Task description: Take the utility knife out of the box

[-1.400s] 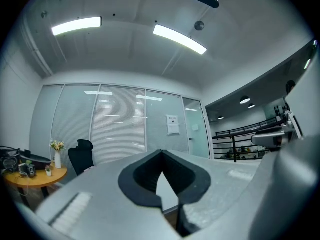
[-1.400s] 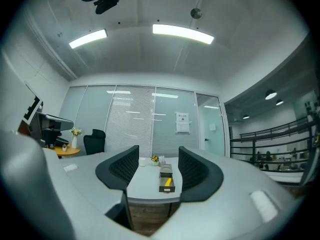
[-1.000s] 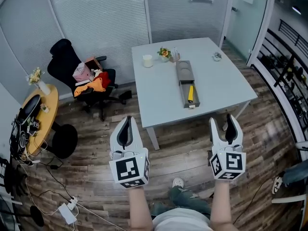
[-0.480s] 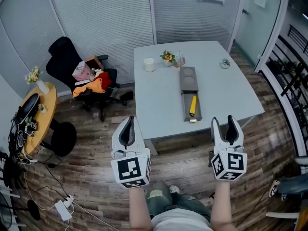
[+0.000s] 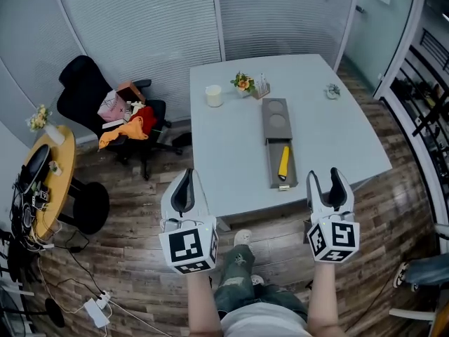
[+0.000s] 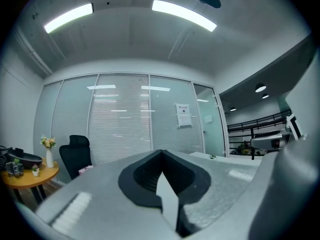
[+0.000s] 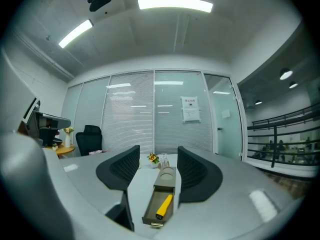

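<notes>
Both grippers hovered short of the bench (image 5: 231, 146): left gripper (image 5: 184, 181) fingers (image 6: 145, 174) closed on nothing, right gripper (image 5: 325, 181) fingers (image 7: 120, 171) spread, apparently lined up on the yellow utility knife (image 5: 283, 161) lying in the open drawer (image 5: 275, 176) of the box (image 5: 277, 121).

Far ahead of the right gripper (image 5: 324, 177), a small object (image 5: 332, 90) is too small to be identified. Left of the left gripper (image 5: 185, 175), the round wooden table (image 5: 59, 188) is cut by the edge.
</notes>
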Demonstrator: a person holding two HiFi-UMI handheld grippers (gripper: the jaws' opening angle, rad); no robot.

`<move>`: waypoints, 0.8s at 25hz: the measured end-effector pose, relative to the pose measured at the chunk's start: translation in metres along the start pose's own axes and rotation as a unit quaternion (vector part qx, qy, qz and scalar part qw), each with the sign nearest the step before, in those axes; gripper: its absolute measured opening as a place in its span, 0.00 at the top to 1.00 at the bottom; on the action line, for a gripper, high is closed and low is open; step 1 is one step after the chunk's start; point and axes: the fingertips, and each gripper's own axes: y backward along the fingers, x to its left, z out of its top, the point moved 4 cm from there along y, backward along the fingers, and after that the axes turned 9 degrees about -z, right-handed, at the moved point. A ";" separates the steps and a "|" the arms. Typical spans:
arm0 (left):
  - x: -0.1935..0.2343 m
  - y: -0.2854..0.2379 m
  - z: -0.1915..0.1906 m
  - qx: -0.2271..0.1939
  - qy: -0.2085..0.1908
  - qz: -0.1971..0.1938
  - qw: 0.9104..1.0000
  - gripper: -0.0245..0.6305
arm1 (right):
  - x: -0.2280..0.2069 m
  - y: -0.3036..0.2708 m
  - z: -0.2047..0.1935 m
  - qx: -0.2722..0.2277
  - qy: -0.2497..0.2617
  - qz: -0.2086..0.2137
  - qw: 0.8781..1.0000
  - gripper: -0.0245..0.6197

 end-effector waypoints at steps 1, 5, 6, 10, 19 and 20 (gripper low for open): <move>0.002 -0.011 -0.002 0.001 0.002 -0.003 1.000 0.96 | -0.001 -0.009 -0.002 0.001 -0.001 -0.001 1.000 0.57; 0.011 -0.060 -0.012 0.009 0.011 -0.020 1.000 0.96 | -0.005 -0.044 -0.006 0.005 -0.006 -0.010 1.000 0.57; 0.012 -0.073 -0.014 0.011 0.012 -0.025 1.000 0.96 | -0.006 -0.053 -0.007 0.007 -0.006 -0.015 1.000 0.57; 0.020 -0.121 -0.015 0.013 0.012 -0.047 0.999 0.96 | -0.008 -0.090 -0.009 0.014 -0.002 -0.031 0.999 0.57; 0.036 -0.206 -0.023 0.026 0.005 -0.087 0.996 0.96 | -0.010 -0.160 -0.014 0.028 0.004 -0.048 0.998 0.57; 0.037 -0.214 -0.025 0.028 0.005 -0.091 0.996 0.96 | -0.010 -0.166 -0.016 0.030 0.004 -0.050 0.998 0.57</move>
